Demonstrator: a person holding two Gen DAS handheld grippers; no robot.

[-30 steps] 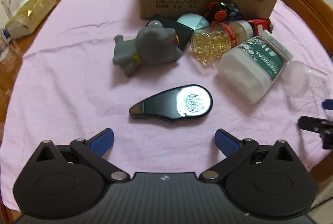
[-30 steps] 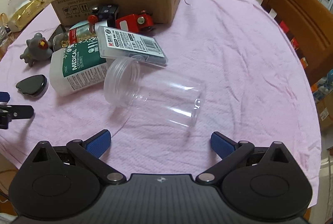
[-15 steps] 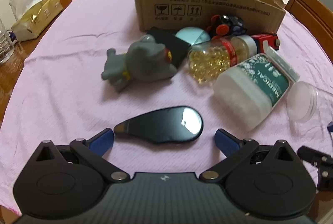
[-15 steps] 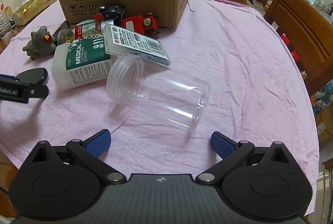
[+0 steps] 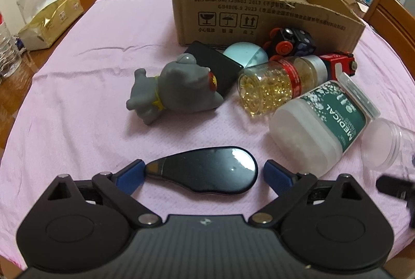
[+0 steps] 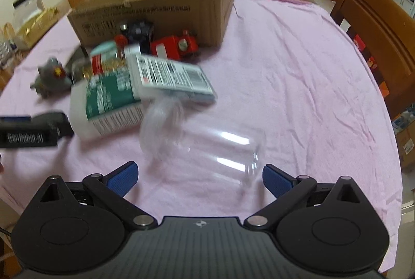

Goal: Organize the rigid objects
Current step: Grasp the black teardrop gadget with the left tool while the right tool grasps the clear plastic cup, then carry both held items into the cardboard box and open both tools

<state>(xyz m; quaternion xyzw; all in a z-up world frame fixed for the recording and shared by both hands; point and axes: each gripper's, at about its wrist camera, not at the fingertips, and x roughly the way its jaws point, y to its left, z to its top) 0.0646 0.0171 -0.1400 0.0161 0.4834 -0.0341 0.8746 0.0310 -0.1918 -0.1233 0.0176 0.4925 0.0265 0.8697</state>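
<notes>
A black teardrop-shaped object [image 5: 207,170] lies flat on the pink cloth, between the fingers of my left gripper [image 5: 202,166]. Its jaws are closing; the left pad is at the narrow tip and the right pad stands a little off the round end. A clear jar [image 6: 207,141] lies on its side just ahead of my right gripper [image 6: 199,168], which is open and empty. Behind are a grey toy figure [image 5: 176,89], a capsule bottle [image 5: 269,87], a white medical bottle [image 5: 319,128], toy cars [image 5: 290,41] and an open cardboard box [image 5: 259,16].
A flat white labelled box [image 6: 171,76] leans on the medical bottle. A gold tissue pack [image 5: 49,22] sits at the far left off the cloth. Wooden chairs [image 6: 376,32] stand at the right and behind. The cloth's right half [image 6: 298,84] is bare.
My left gripper has come forward until the black teardrop object lies between its fingers, which stand slightly narrower. My right gripper has closed in on the clear jar; its view is blurred.
</notes>
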